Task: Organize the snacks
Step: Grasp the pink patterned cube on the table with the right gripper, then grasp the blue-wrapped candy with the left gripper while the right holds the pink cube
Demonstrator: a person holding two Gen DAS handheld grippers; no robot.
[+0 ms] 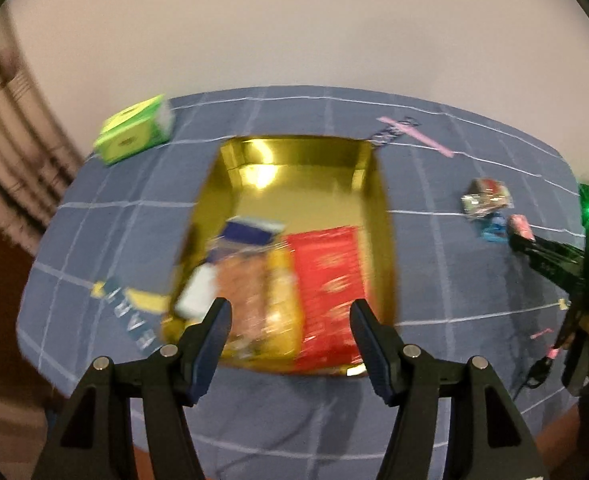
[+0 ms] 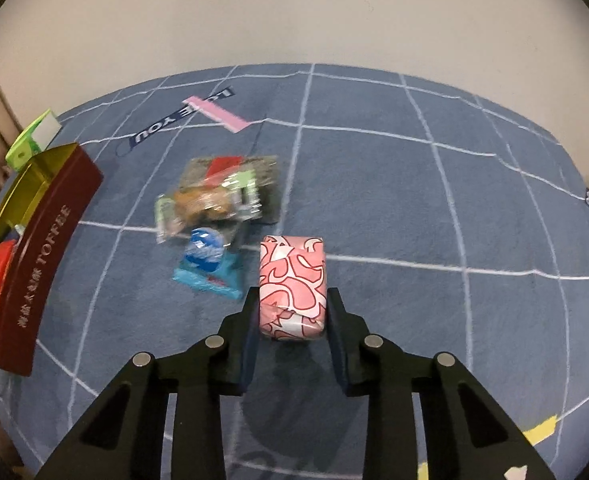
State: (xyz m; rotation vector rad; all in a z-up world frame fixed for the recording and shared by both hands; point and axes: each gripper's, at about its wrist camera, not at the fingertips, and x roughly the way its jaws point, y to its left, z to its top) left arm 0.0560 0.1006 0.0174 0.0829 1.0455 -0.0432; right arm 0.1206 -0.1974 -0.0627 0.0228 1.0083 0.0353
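A gold-lined toffee box (image 1: 370, 184) sits mid-table and holds a red packet (image 1: 326, 276), a clear bag of brown snacks (image 1: 246, 280) and a blue-and-white packet (image 1: 250, 232). My left gripper (image 1: 290, 320) hovers open above its near end, with nothing between the fingers. My right gripper (image 2: 292, 316) is shut on a pink-and-white patterned snack (image 2: 292, 280), just off the blue cloth. The same box (image 2: 42, 248) shows its dark red side at the left of the right wrist view. A clear bag of cookies (image 2: 210, 200) and a blue packet (image 2: 210, 264) lie left of the pink snack.
A green box (image 1: 134, 132) stands at the far left corner of the blue checked tablecloth (image 2: 414, 208). A dark packet with a red label (image 2: 230, 168) lies behind the cookies. The right hand-held gripper (image 1: 554, 256) shows at the right edge. A pale wall stands behind the table.
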